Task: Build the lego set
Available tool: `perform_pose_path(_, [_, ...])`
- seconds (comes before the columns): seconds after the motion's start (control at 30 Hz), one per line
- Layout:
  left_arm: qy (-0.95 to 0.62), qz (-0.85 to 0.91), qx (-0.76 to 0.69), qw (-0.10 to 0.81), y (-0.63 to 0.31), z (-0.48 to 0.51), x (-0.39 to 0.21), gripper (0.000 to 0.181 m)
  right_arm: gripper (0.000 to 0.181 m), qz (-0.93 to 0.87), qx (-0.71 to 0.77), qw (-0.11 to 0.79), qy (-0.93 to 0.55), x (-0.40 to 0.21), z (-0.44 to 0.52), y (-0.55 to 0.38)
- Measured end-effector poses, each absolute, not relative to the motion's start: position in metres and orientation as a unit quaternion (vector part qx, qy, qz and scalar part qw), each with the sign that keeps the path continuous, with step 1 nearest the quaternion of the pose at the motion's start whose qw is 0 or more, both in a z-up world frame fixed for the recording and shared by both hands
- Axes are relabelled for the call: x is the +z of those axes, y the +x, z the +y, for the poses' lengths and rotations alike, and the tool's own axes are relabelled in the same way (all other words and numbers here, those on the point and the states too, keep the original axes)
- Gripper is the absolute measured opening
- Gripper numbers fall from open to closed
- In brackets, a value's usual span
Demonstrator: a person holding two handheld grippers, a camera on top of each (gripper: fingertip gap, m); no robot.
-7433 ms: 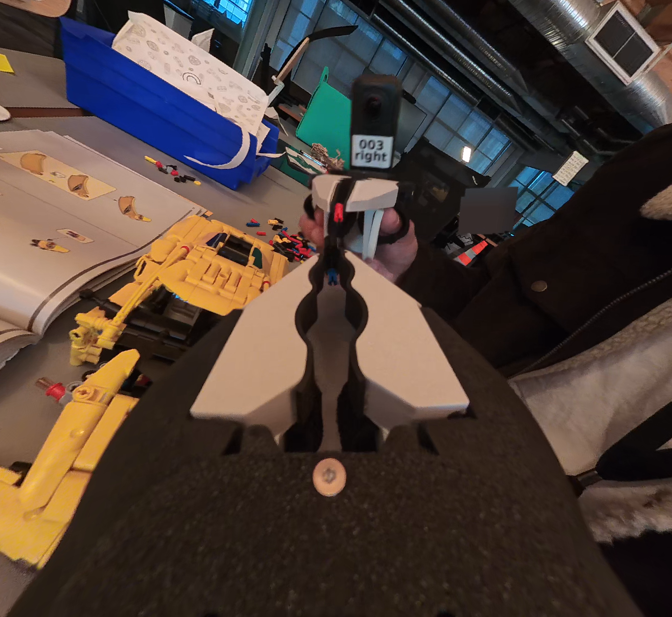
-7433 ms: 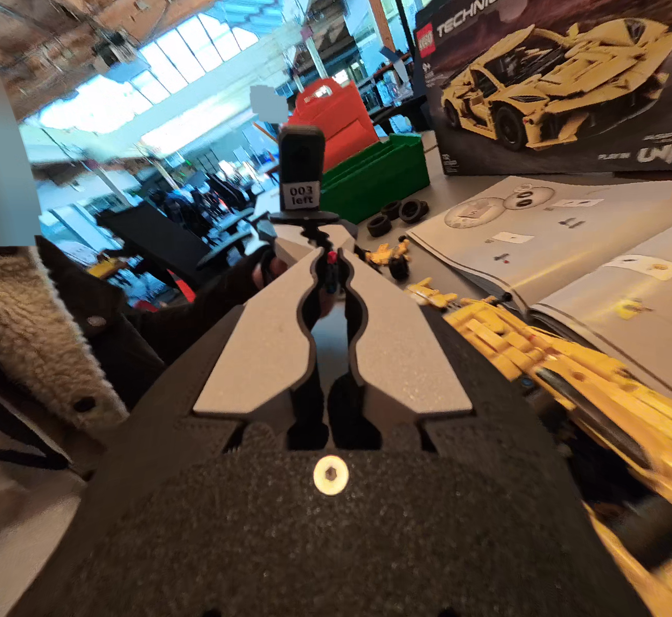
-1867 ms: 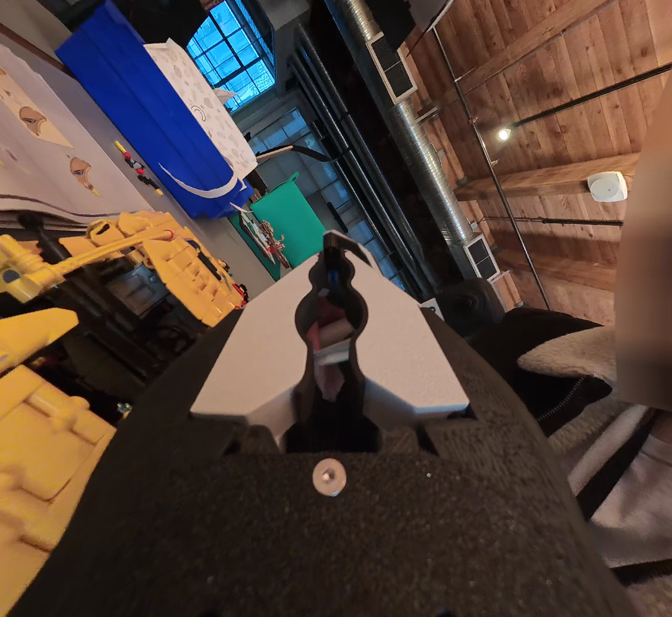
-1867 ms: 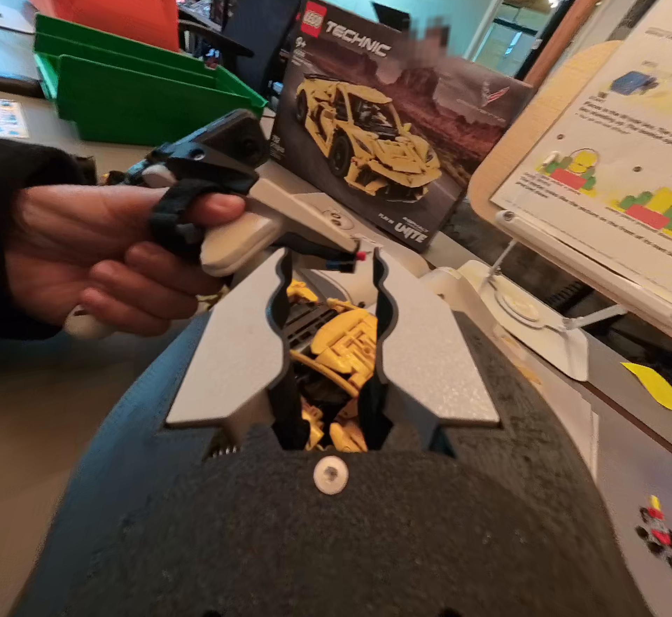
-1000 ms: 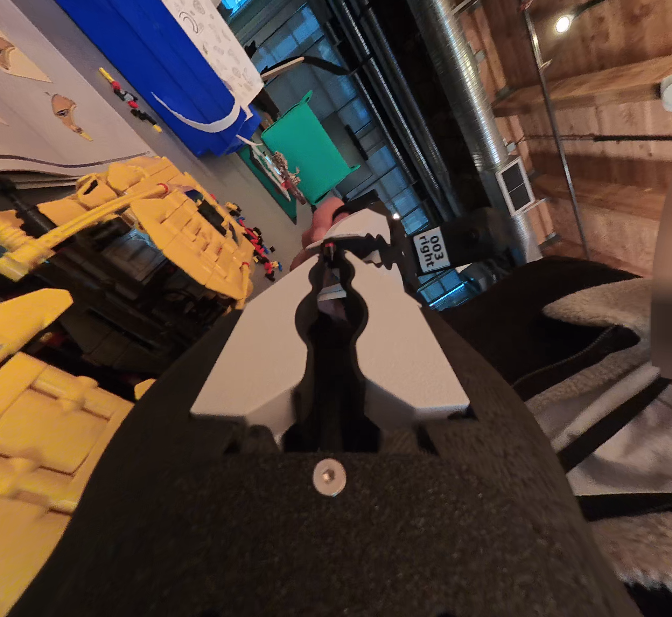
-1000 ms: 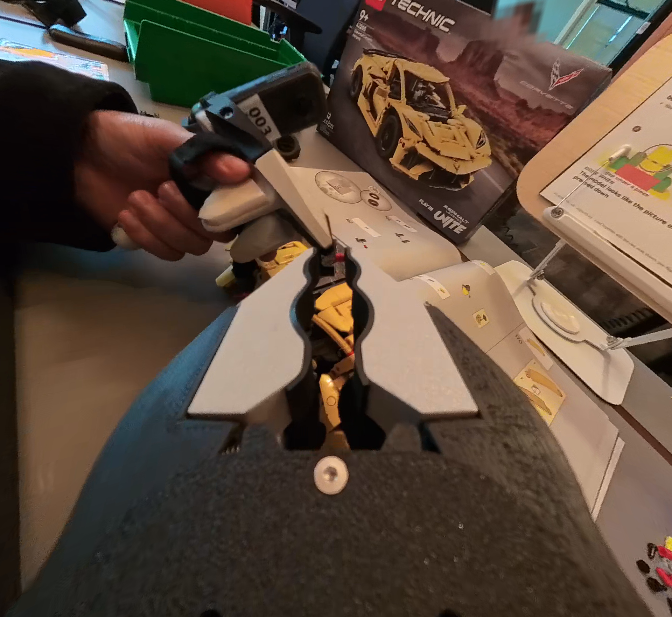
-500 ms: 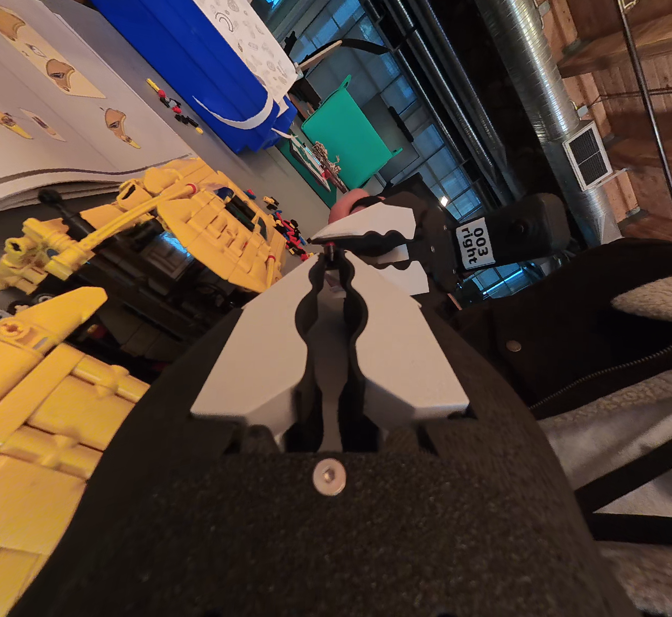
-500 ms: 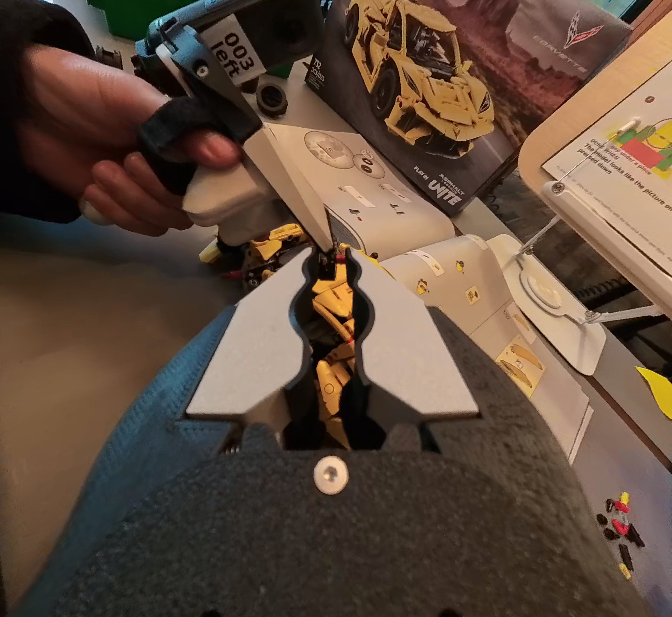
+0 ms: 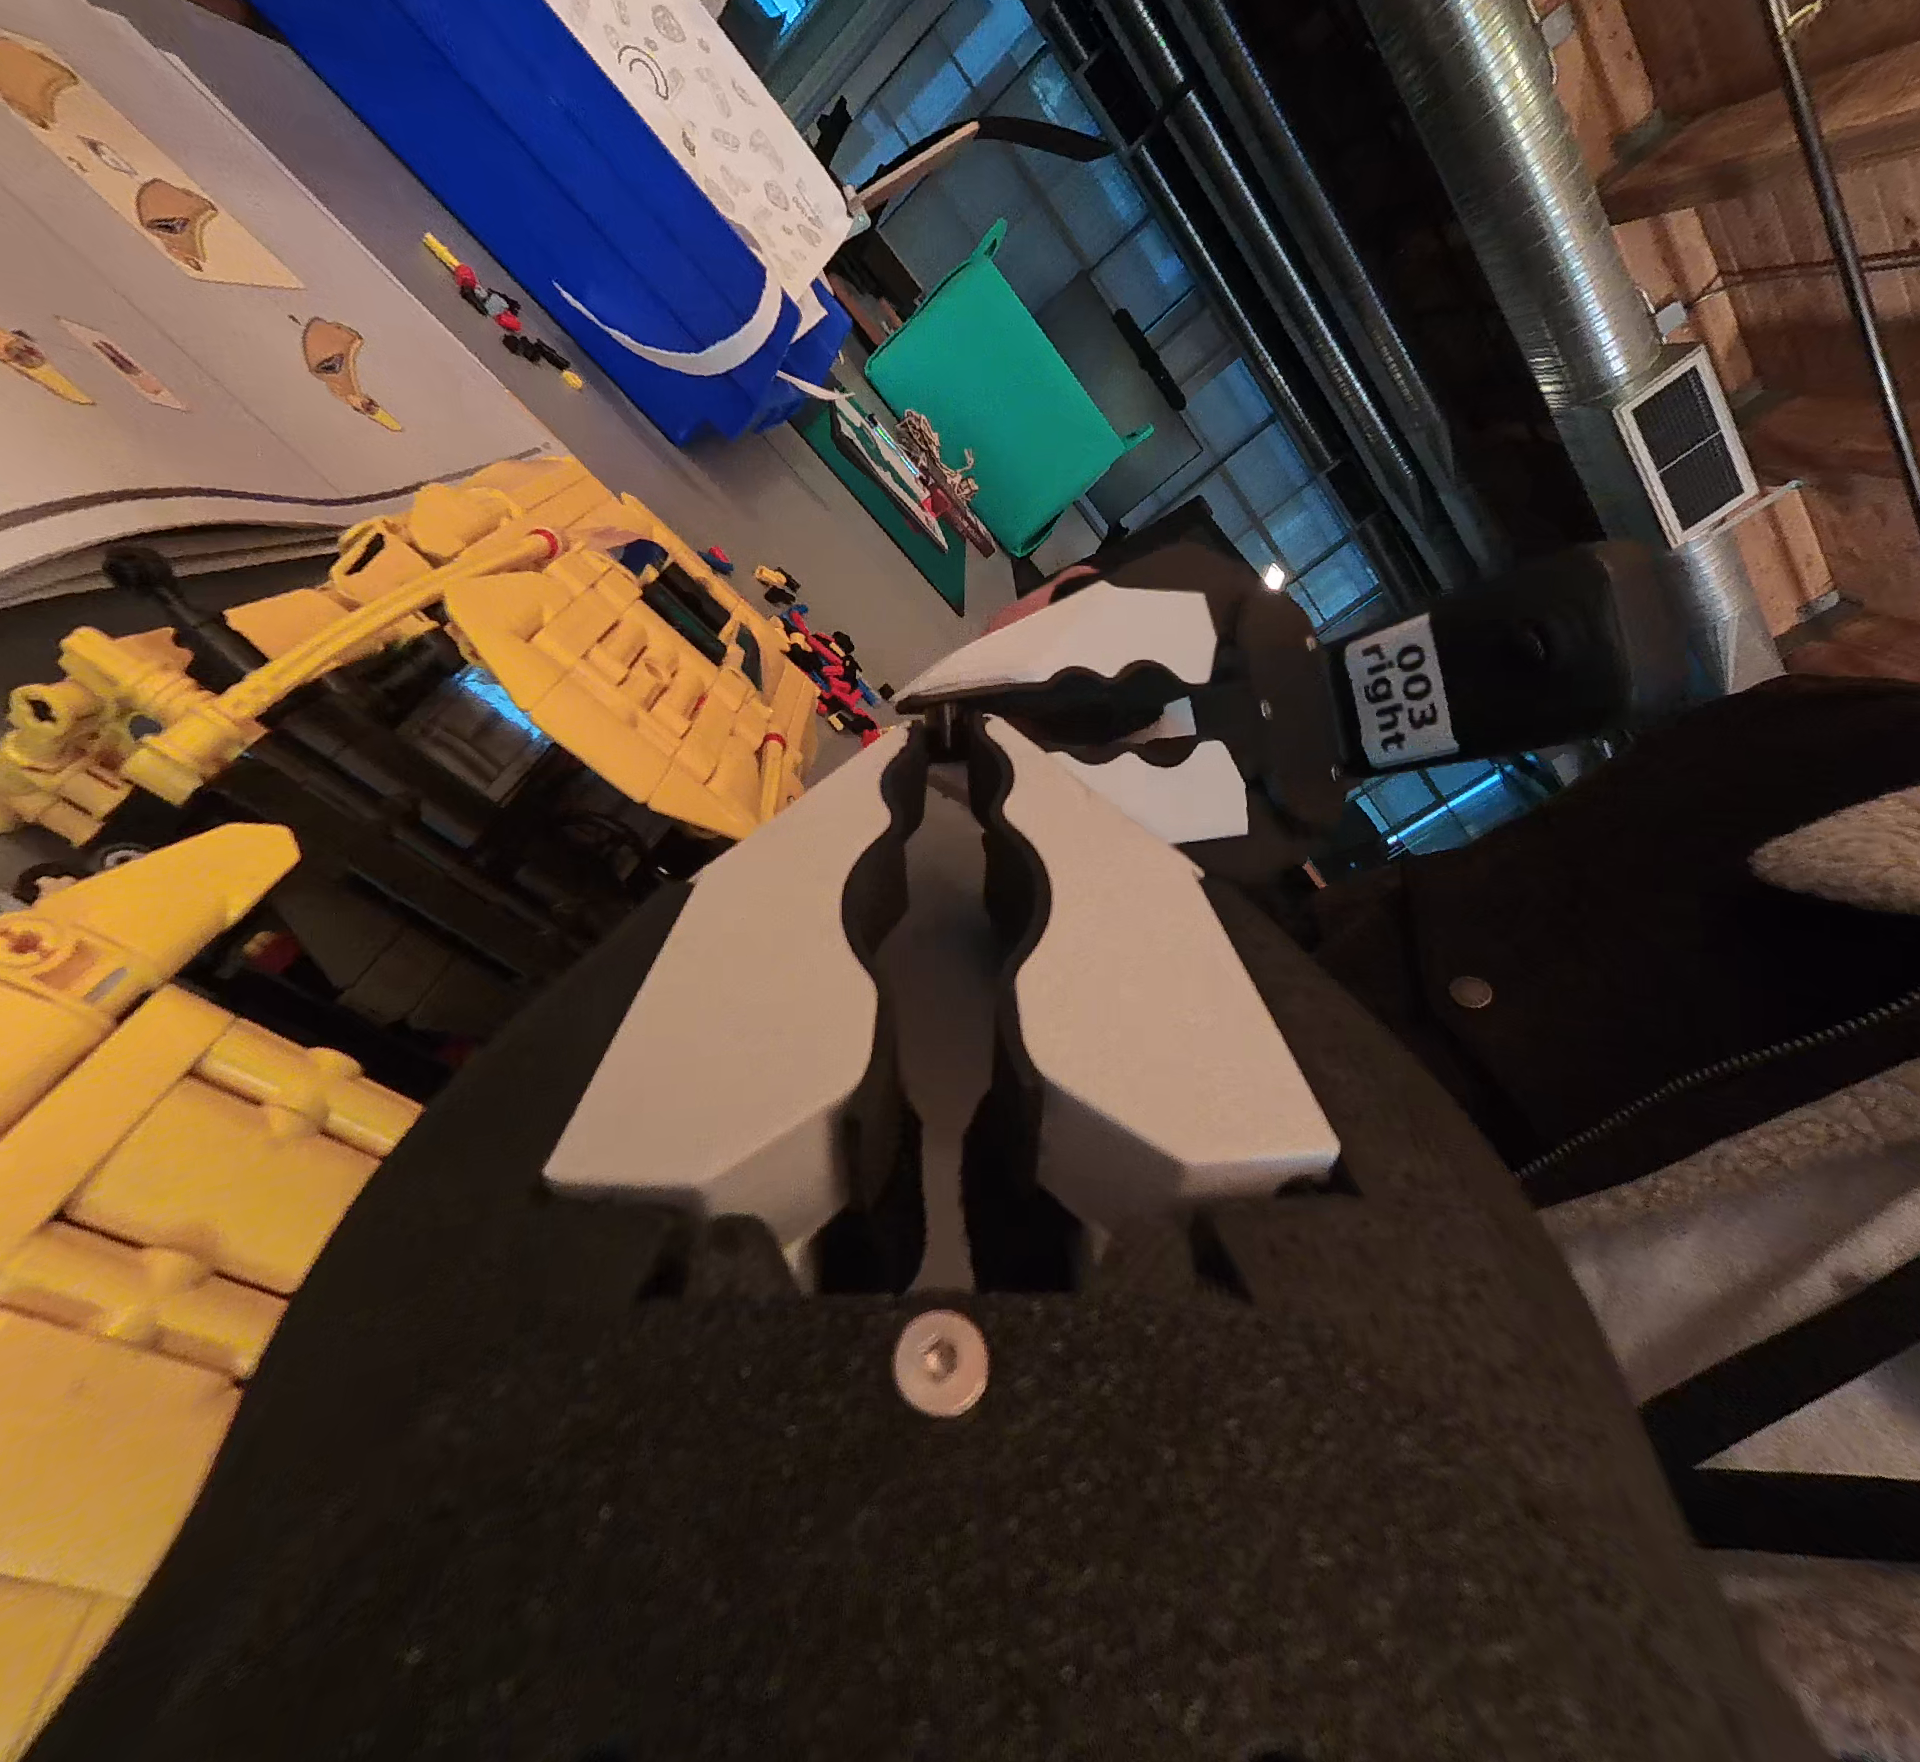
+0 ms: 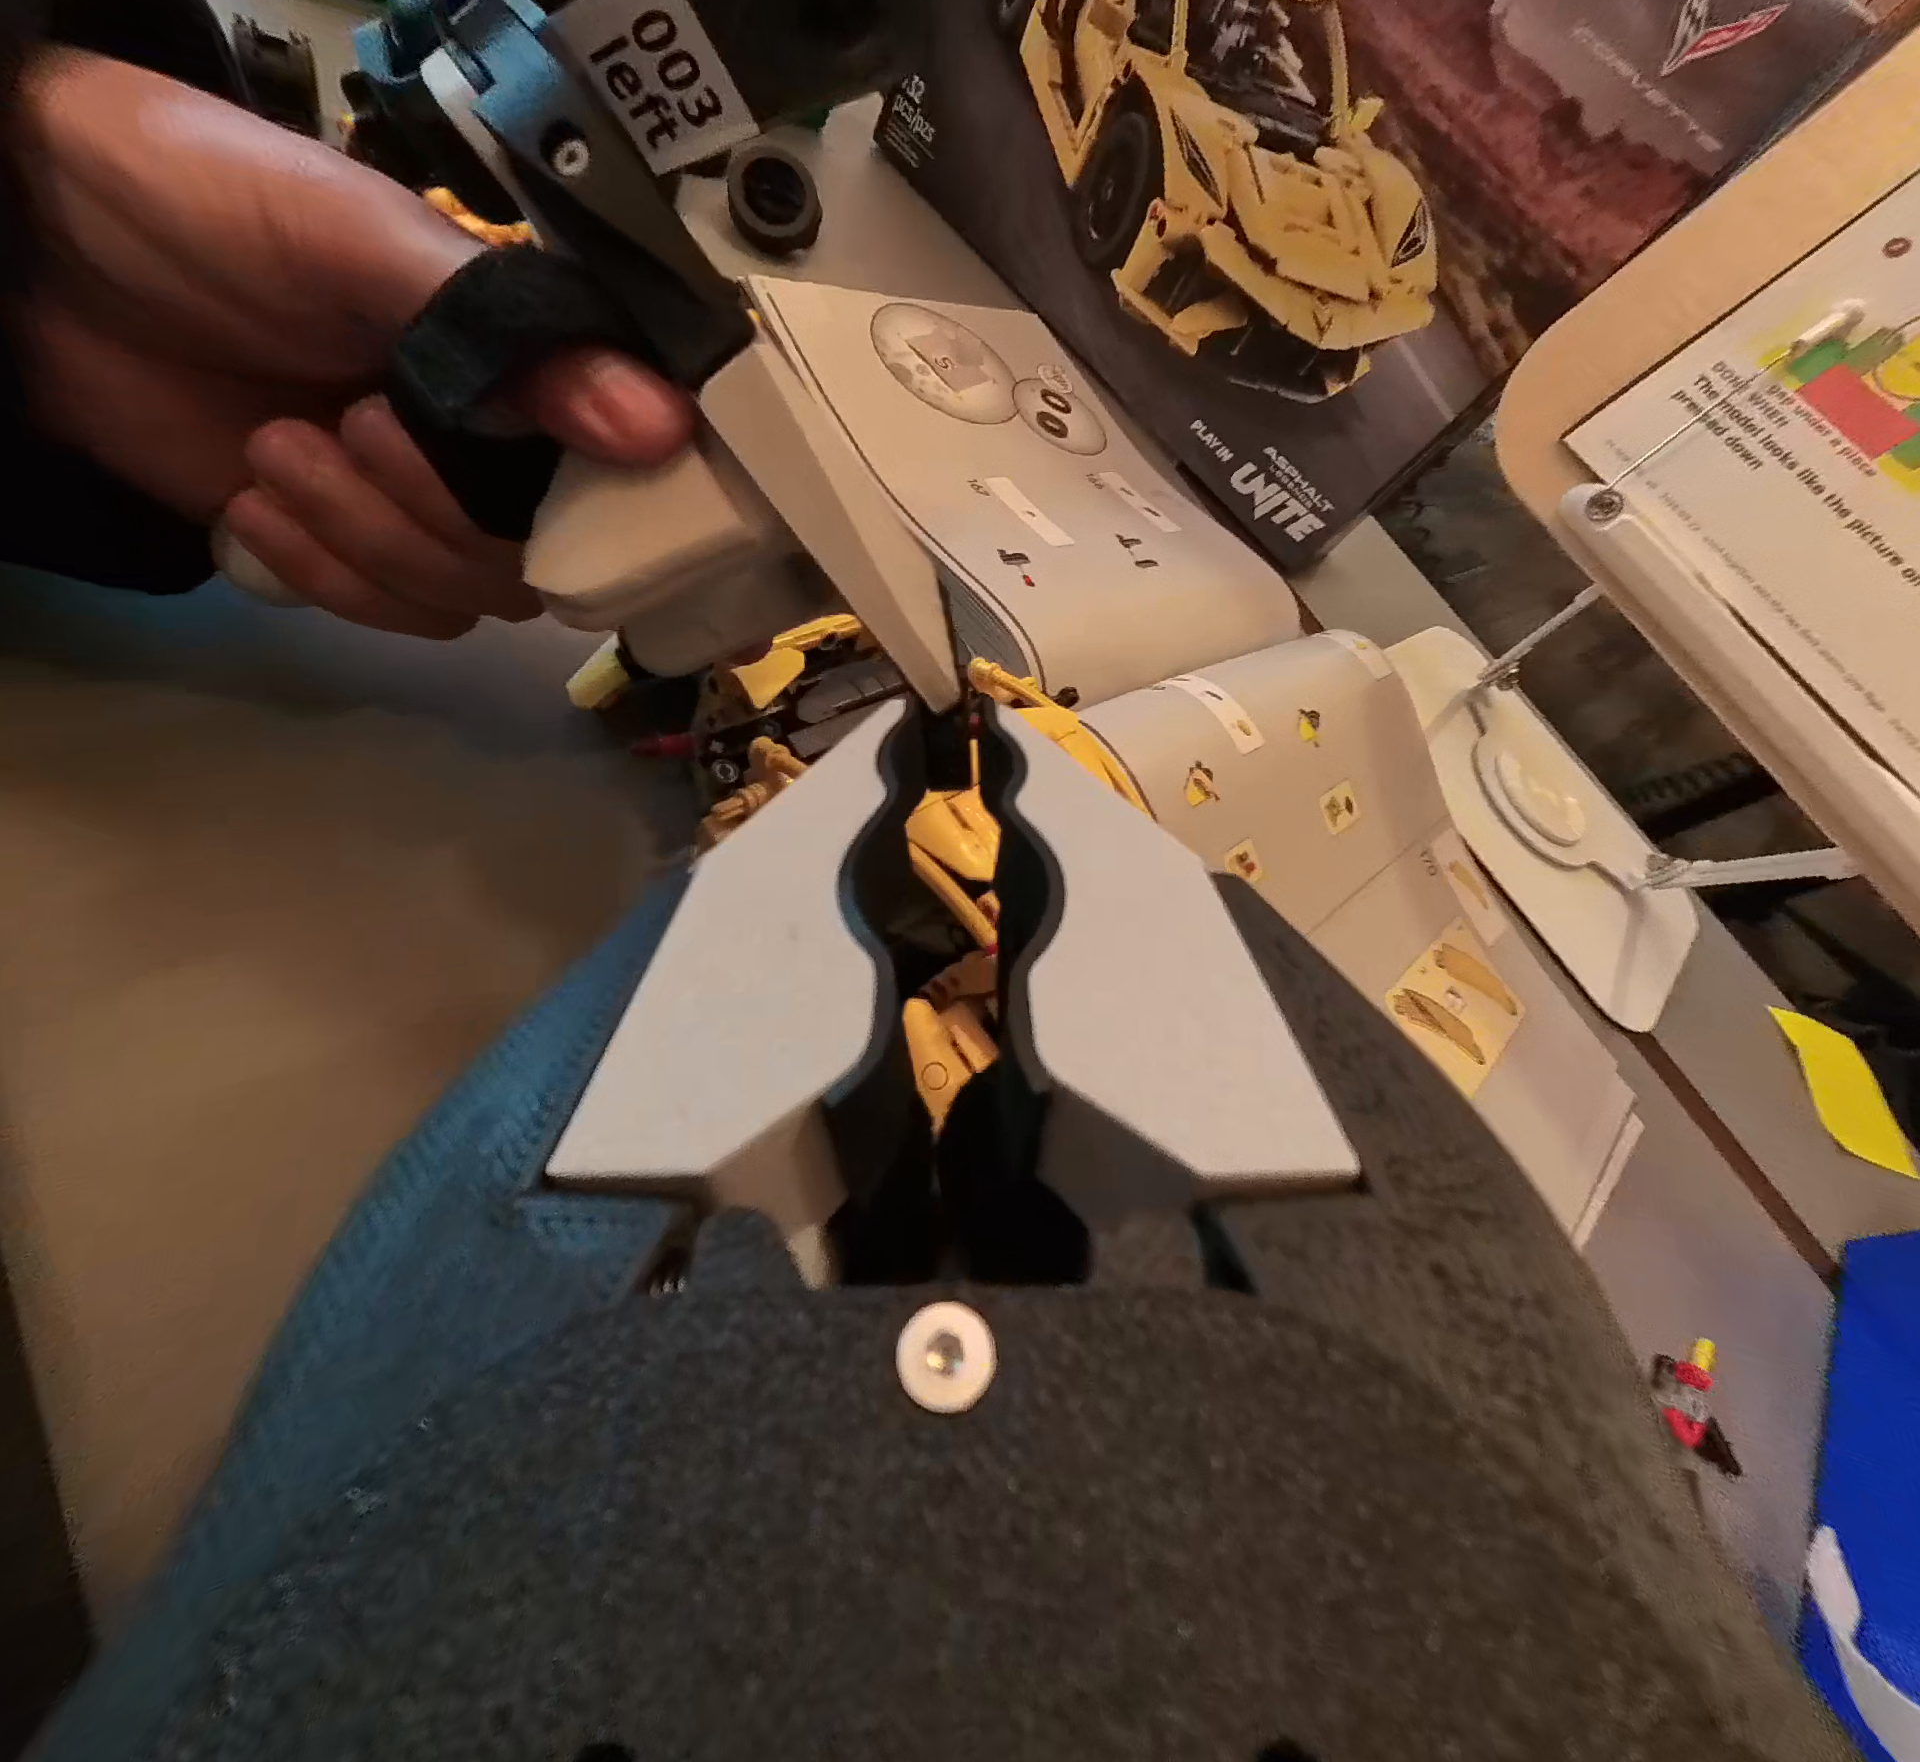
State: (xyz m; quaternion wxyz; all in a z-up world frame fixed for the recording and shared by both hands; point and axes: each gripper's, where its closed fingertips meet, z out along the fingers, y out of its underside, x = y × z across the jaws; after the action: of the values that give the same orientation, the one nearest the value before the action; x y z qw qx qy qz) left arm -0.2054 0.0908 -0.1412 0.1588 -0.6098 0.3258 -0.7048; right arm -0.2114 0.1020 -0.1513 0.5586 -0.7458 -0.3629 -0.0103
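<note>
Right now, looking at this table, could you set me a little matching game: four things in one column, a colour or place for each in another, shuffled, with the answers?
Things:
1. storage bin
2. part-built car
3. set box
4. loose wheel

Descriptions:
A. black, lying beside the open instruction booklet
B. blue, with patterned paper in it
C. standing upright behind the booklet
D. yellow, on the table near the booklet

Pairs: 1-B, 2-D, 3-C, 4-A

Tall gridded windows [image 9: 1049, 102] glow blue beneath a wood-plank ceiling [image 9: 1714, 185], where a silver duct [image 9: 1475, 81] runs above the grey table [image 9: 343, 143].
</note>
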Motion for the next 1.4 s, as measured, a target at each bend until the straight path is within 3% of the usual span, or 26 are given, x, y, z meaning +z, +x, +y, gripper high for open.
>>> perform_pose_path(0.13, [-0.61,0.324,-0.705,0.162,-0.205,0.092,-0.141,0.007,0.009,-0.345,0.019,0.559,-0.754,-0.151,0.104,-0.212])
perform_pose_path(0.37, [-0.588,0.326,-0.722,0.163,-0.216,0.098,-0.129,0.007,0.01,-0.289,0.1,0.644,-0.701,-0.122,0.097,-0.214])
perform_pose_path(0.57, [-0.532,0.369,-0.744,0.164,-0.229,0.086,-0.109,0.007,0.023,-0.233,0.377,0.547,-0.71,-0.124,0.083,-0.232])
perform_pose_path(0.67, [-0.513,0.391,-0.748,0.154,-0.23,0.074,-0.106,0.007,0.014,-0.227,0.45,0.515,-0.694,-0.118,0.073,-0.24])
perform_pose_path(0.97, [-0.535,0.393,-0.728,0.17,-0.225,0.079,-0.113,0.008,0.006,-0.208,0.434,0.512,-0.711,-0.126,0.081,-0.232])
perform_pose_path(1.2, [-0.609,0.333,-0.663,0.279,-0.227,0.132,-0.124,0.013,0.006,-0.104,0.165,0.615,-0.764,-0.139,0.12,-0.147])
perform_pose_path(1.4, [-0.595,0.277,-0.709,0.259,-0.232,0.141,-0.115,0.013,0.006,-0.069,0.131,0.629,-0.763,-0.138,0.124,-0.123])
